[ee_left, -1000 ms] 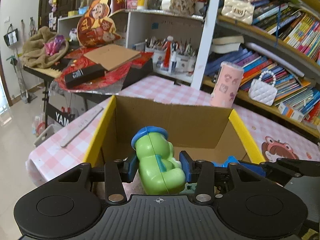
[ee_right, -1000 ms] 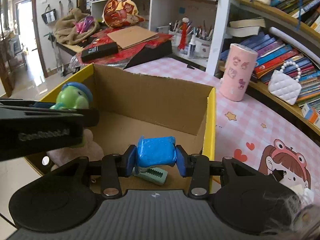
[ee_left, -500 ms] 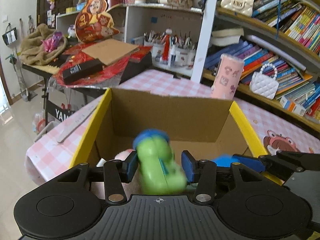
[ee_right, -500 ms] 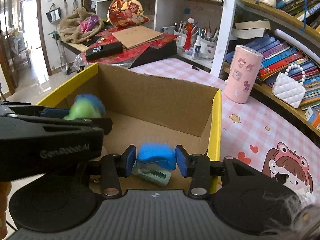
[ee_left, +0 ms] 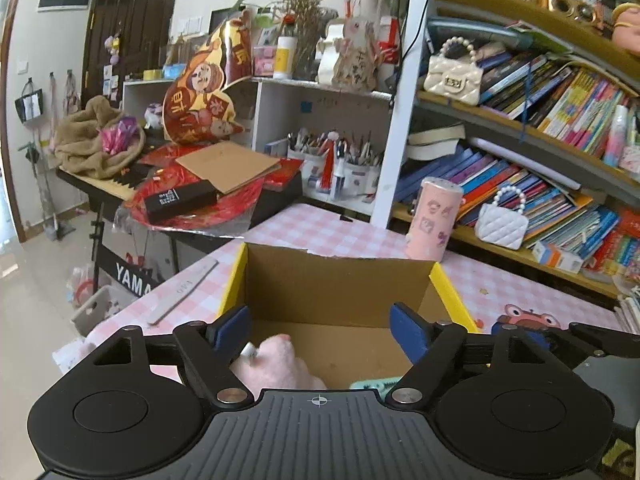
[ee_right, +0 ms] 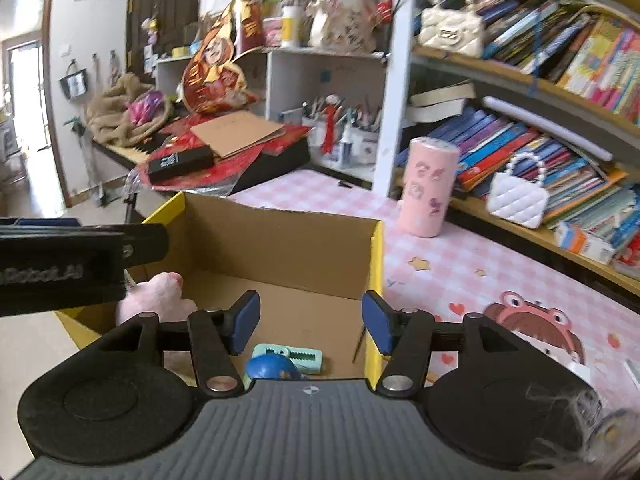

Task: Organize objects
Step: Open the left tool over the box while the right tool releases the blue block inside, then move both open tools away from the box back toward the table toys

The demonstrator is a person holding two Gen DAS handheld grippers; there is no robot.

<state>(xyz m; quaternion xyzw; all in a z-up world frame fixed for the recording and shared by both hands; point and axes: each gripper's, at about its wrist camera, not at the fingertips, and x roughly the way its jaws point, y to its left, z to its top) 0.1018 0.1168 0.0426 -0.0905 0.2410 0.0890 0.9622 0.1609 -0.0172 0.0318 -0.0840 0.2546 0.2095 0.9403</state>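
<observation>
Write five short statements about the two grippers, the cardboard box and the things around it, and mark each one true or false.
1. Both grippers are open and hold nothing. True: the left gripper and the right gripper each show a bare gap between the blue pads.
2. A pink plush toy lies inside the cardboard box. True.
3. The pink cylinder stands inside the box. False: it stands upright on the checked tablecloth, beyond the box.
4. The mint-green toothed toy lies on the tablecloth. False: it lies on the box floor.
5. The white quilted handbag sits on a shelf beside books. True.
</observation>
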